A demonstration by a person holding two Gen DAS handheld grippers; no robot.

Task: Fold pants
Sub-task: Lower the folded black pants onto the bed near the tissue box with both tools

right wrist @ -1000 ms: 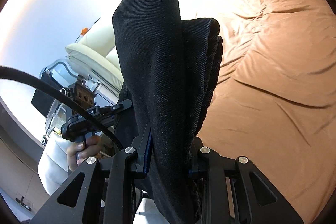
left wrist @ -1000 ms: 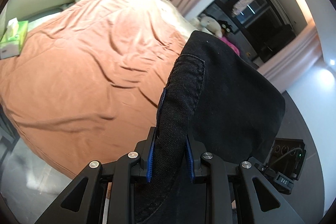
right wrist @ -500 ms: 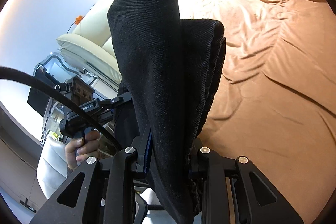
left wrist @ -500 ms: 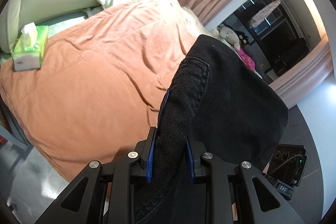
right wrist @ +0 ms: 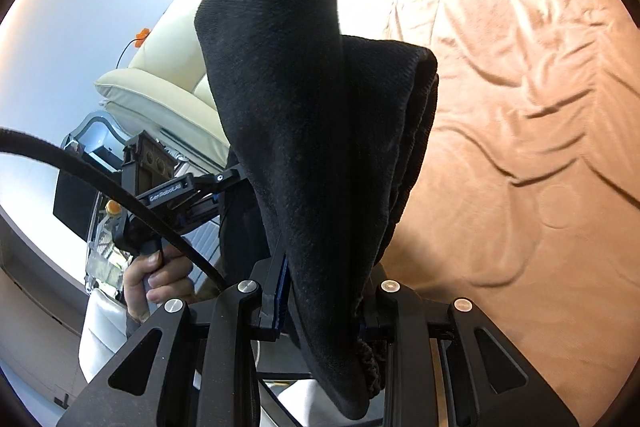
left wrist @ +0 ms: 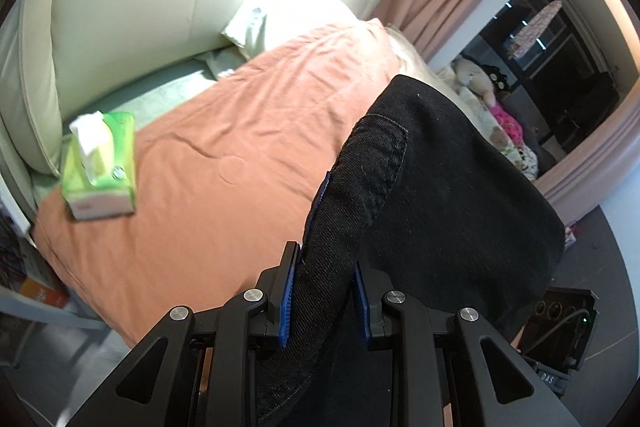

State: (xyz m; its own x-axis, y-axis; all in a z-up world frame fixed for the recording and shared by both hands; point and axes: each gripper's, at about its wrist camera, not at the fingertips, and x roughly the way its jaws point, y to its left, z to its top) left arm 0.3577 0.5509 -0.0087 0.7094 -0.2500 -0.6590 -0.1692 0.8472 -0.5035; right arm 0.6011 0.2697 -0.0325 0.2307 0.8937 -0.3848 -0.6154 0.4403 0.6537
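Both jaws were clamped on the black pants: the left gripper pinched a stitched edge between its blue pads, and the right gripper squeezed a thick folded bunch. Held up between them, the pants hung above the orange bedspread. A green tissue box sat near the bedspread's corner.

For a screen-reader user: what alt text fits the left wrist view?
The left gripper is shut on a thick fold of black pants, held above a bed with an orange cover. A green tissue box sits near the bed's left edge.
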